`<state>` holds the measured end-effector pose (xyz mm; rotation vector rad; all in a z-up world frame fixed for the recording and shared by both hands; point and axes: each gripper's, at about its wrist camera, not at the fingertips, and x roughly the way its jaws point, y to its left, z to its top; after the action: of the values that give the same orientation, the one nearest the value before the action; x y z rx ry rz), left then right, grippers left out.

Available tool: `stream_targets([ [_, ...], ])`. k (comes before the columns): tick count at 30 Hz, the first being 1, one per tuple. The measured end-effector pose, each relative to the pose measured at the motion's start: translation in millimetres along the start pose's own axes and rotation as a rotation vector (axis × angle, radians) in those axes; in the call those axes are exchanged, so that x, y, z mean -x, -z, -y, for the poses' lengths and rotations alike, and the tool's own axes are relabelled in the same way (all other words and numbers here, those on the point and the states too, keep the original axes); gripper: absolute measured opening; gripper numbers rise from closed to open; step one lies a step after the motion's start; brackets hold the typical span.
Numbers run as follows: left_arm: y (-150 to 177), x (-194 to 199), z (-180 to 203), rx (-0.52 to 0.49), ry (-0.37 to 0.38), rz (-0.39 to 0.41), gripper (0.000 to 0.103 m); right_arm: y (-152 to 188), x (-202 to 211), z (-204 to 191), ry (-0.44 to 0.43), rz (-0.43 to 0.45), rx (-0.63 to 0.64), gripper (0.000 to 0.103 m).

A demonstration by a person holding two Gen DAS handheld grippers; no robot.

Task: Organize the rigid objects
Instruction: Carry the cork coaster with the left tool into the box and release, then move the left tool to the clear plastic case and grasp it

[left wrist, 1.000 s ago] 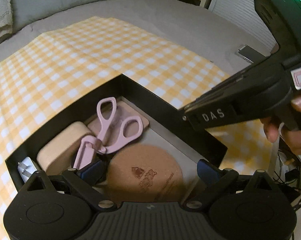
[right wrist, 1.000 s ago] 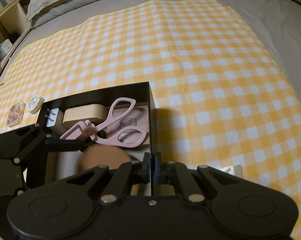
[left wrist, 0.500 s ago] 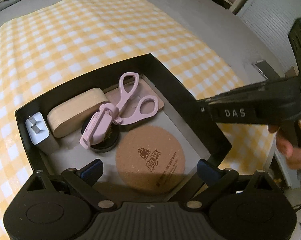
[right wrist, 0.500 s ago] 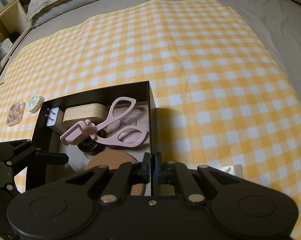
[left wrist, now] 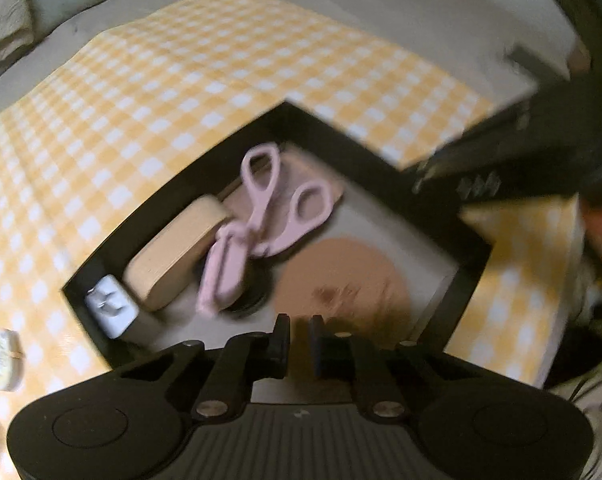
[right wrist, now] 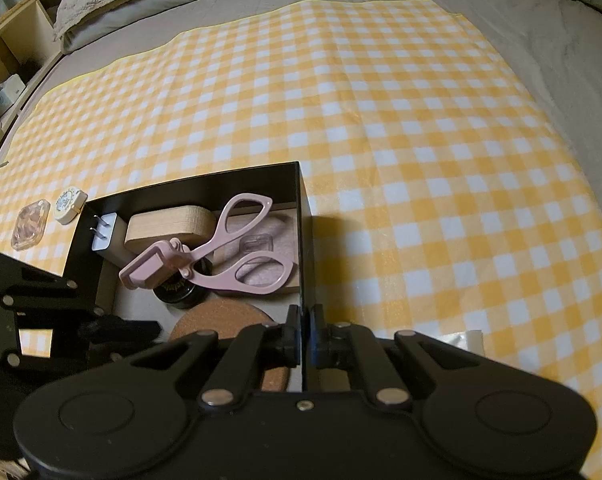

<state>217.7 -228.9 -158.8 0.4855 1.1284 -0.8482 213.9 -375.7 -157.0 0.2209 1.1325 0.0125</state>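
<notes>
A black box (right wrist: 305,216) sits on the yellow checked cloth. Inside lie pink scissor-like tongs (right wrist: 221,252), a beige case (right wrist: 169,226), a white plug (right wrist: 103,236), a black jar (right wrist: 179,292) and a cork coaster (right wrist: 221,320). The same box (left wrist: 365,148) and tongs (left wrist: 261,216) show, blurred, in the left wrist view. My right gripper (right wrist: 303,332) is shut on the box's right wall. My left gripper (left wrist: 299,338) is nearly shut and empty above the box's near side; it shows at the left of the right wrist view (right wrist: 53,308).
A round cream tin (right wrist: 69,204) and a pink clear case (right wrist: 29,229) lie on the cloth left of the box. The tin also shows in the left wrist view (left wrist: 1,360). A white packet (right wrist: 471,340) lies at the right. Grey bedding and shelves surround the cloth.
My left gripper's fingers have closed from wide open to nearly shut, and it has drawn back from the box. The right gripper stays shut on the box wall.
</notes>
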Motion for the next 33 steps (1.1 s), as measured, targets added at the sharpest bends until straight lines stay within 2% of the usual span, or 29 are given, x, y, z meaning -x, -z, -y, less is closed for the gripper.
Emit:
stream_targets([
  [4,10,-10,-1,-0.118,-0.076,-0.081,0.011,0,0,0,-0.001,0.000,0.000,0.005],
  [7,16,-20,1,-0.165,-0.088,-0.124,0.007,0,0,0,-0.001,-0.002,0.001,0.005],
  [9,14,-22,3,-0.167,-0.093,-0.115,0.007,0,0,-1,0.002,-0.001,0.007,0.005],
  [14,6,-25,5,-0.125,-0.037,-0.064,0.006,0,0,-1,0.000,0.000,0.010,0.005],
  [16,2,-28,6,-0.105,-0.031,-0.068,0.007,0,1,-1,0.001,0.000,0.012,0.005],
  [19,2,-27,7,-0.101,-0.041,-0.065,0.016,0,1,-1,0.000,0.000,0.009,0.005],
  [21,2,-23,4,-0.083,-0.042,-0.066,0.035,0,1,-1,0.000,0.000,0.010,0.005],
  [22,2,-19,2,-0.077,-0.050,-0.056,0.041,0,1,0,-0.002,0.000,0.009,0.005],
  [24,2,-7,0,-0.067,-0.048,-0.030,0.064,-1,1,-1,-0.004,0.000,0.008,0.005],
  [27,2,16,-1,-0.054,-0.012,0.033,0.078,0,0,0,-0.006,0.000,0.010,0.005],
  [30,2,40,-2,-0.055,-0.025,0.101,0.094,0,1,0,-0.007,0.001,0.010,0.005],
  [33,2,60,-6,-0.023,-0.031,0.165,0.100,0,1,0,-0.005,0.000,0.011,0.005],
])
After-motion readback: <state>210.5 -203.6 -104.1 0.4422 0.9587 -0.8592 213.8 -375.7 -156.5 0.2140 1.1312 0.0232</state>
